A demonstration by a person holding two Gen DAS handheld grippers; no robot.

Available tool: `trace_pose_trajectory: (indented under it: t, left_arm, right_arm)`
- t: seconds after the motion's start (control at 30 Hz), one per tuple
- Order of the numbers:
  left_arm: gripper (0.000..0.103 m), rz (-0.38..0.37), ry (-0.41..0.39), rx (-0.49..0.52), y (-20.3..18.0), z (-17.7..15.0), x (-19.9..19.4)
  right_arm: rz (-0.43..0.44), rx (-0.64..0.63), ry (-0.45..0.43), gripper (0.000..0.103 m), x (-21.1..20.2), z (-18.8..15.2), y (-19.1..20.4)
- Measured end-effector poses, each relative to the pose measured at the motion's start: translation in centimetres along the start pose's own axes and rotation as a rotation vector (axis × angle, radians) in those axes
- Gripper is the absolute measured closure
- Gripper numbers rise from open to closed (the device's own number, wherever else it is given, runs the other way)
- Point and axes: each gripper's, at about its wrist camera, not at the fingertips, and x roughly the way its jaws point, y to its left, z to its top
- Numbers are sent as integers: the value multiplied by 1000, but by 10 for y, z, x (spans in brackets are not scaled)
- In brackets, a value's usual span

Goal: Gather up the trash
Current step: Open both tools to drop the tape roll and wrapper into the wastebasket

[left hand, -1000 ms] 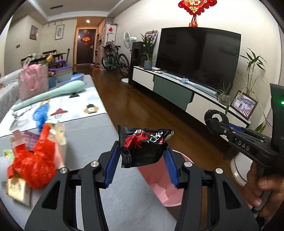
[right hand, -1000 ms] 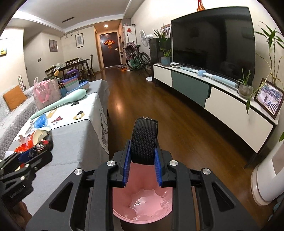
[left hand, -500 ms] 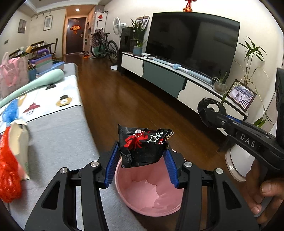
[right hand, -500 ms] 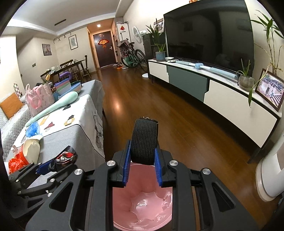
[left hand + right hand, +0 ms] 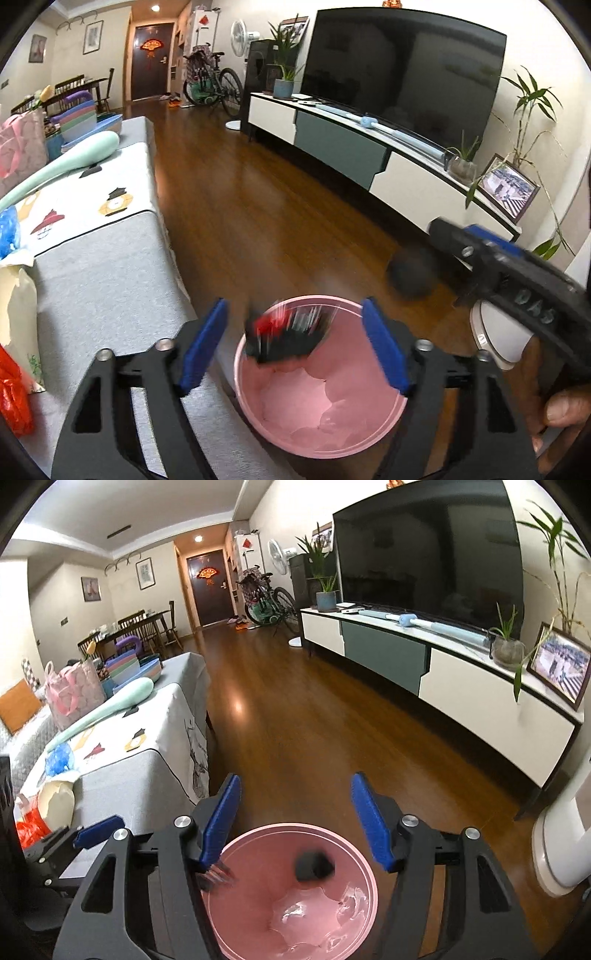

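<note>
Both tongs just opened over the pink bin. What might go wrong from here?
The black-and-red wrapper, blurred mid-fall, sits near the pink bin rim's far side and may catch there or tip out. The black strap also drops near the rim. The left tongs and right tongs are close and might bump.

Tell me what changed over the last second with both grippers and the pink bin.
Both grippers opened. The left gripper let go of the black-and-red snack wrapper, now blurred and falling over the pink bin. The right gripper released the black strap, now dropping into the bin. The bin, grey tablecloth and red bag stayed put.
</note>
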Motion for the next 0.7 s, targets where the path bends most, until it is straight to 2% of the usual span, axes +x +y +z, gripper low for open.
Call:
trace_pose_trajectory:
  t: [0.13, 0.3, 0.53, 0.7]
  left_arm:
    - [29, -10, -11, -53, 15, -7, -10]
    - [29, -12, -55, -47, 23, -10, -37]
    - [33, 26, -216, -79, 42, -11, -104]
    - [35, 30, -233, -97, 68, -18, -151]
  right_arm:
    - [-3, -4, -8, 40, -2, 0, 1]
    - [-4, -24, -27, 40, -8, -1, 11]
    - [47, 27, -177, 41, -43, 0, 24]
    - [64, 5, -185, 48, -59, 0, 44]
